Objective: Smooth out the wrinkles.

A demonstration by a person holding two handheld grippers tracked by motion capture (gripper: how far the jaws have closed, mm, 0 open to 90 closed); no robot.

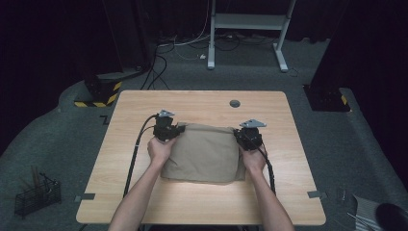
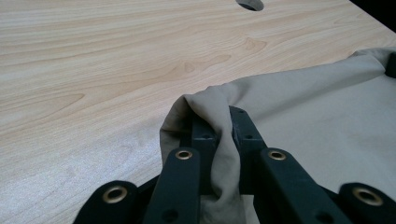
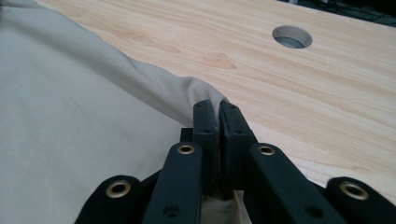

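Note:
A folded beige cloth (image 1: 204, 153) lies in the middle of the wooden table (image 1: 202, 103). My left gripper (image 1: 179, 129) is shut on the cloth's far left corner. In the left gripper view the beige cloth (image 2: 299, 107) bunches up between the closed jaws of the left gripper (image 2: 218, 122). My right gripper (image 1: 239, 133) is shut on the far right corner. In the right gripper view a fold of the cloth (image 3: 79, 116) is pinched between the tips of the right gripper (image 3: 218, 112). Both held corners sit low, close to the tabletop.
A round cable hole (image 1: 235, 103) sits in the table beyond the cloth. A wire basket (image 1: 37, 196) stands on the floor at the left. A white desk frame (image 1: 248, 29) and cables lie on the floor behind the table.

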